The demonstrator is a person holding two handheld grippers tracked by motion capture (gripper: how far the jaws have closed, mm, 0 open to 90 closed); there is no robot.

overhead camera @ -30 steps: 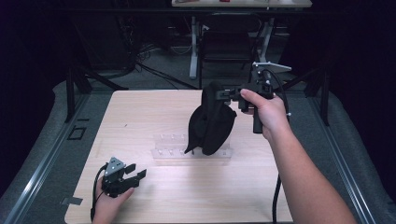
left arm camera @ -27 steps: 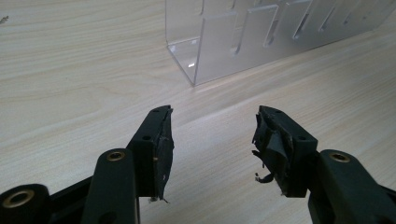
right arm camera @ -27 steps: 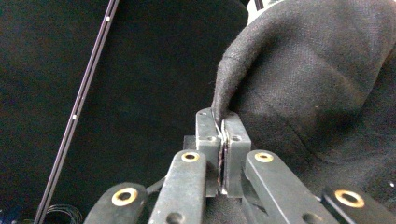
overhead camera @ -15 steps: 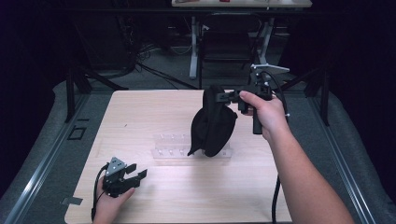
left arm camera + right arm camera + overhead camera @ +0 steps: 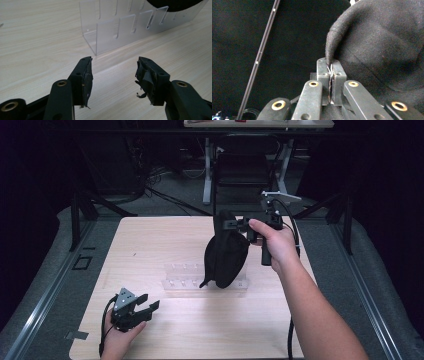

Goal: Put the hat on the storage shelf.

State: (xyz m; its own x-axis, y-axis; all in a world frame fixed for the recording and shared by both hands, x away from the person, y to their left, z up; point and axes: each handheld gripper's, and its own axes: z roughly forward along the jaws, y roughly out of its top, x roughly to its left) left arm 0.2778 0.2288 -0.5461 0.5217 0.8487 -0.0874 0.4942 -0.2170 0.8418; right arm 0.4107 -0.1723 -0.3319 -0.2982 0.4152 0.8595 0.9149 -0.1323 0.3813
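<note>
A black cloth bag point(image 5: 225, 257) hangs in the air over the middle of the table, its bottom near a clear acrylic rack point(image 5: 185, 276). My right gripper point(image 5: 231, 224) is shut on the bag's top edge and holds it up. In the right gripper view the jaws are pressed together on a fold of the black cloth point(image 5: 372, 45), gripper point(image 5: 331, 65). My left gripper point(image 5: 149, 307) rests near the table's front left, open with nothing between its jaws. In the left gripper view, that gripper point(image 5: 113, 72) points at the rack point(image 5: 120, 27), a short way off.
The light wooden table point(image 5: 150, 245) has bare surface on its left half and along the front. Beyond the far edge stand dark stands, cables and a chair point(image 5: 242, 167). A cable point(image 5: 290, 340) trails down by the right forearm.
The hanging bag has shifted slightly toward the right and settled. Both hands have stayed nearly in place.
</note>
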